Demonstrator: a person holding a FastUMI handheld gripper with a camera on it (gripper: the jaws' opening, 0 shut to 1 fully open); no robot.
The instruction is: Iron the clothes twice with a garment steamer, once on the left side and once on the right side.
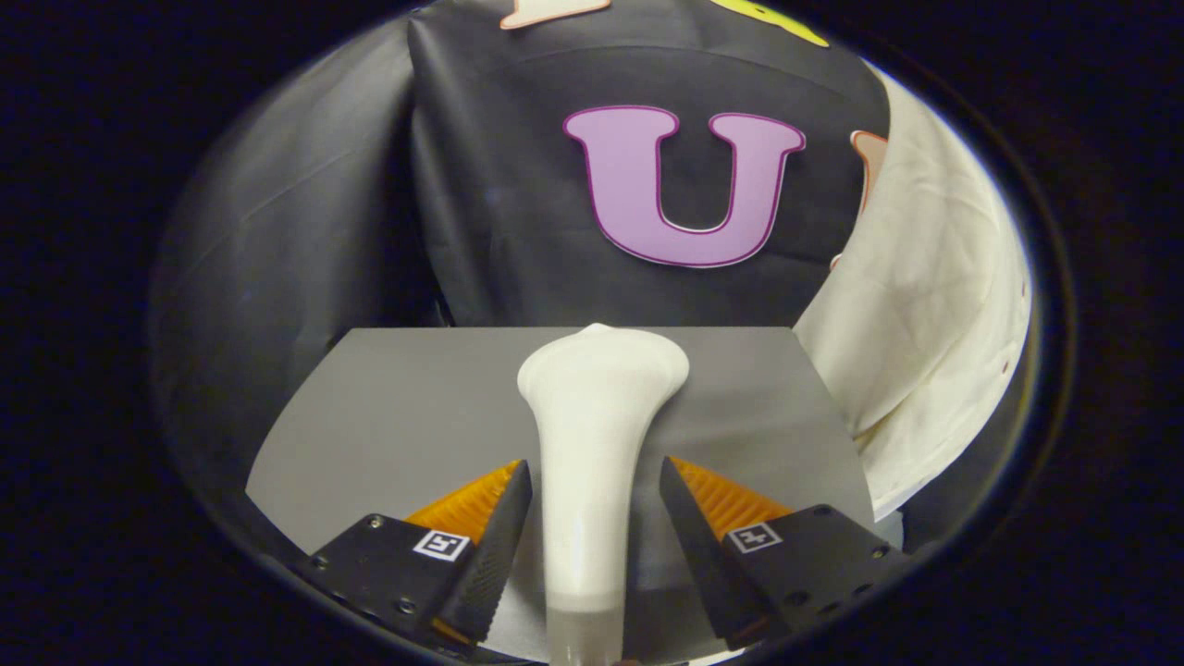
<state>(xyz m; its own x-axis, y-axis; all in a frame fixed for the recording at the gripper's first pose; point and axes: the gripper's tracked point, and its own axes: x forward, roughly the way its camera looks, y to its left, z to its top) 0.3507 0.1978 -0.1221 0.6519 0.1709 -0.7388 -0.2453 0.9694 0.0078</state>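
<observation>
The garment steamer [592, 444] stands upright between the fingers [504, 536], its narrow handle running down between them and its flared head rising just ahead of their tips; the gripper [596, 481] has its fingers spread to either side of the handle, the near-side finger looking close against it and the other showing a thin gap, so whether both press on it I cannot tell; the steamer rests over a grey tabletop [398, 416], whose far edge runs straight across just behind the steamer's head and whose side edges slant outward toward the fingers; bare grey surface lies open on both sides of the handle, wider toward the left edge; beyond the far edge hangs the dark booth wall [499, 213], its cloth creased and folding into a corner to the left of the steamer; to the right, a cream-white garment [925, 305] hangs beside the tabletop's right edge, wrinkled, its lower hem curving down past that edge; it sits well apart from the steamer's head, with open tabletop between the two.
</observation>
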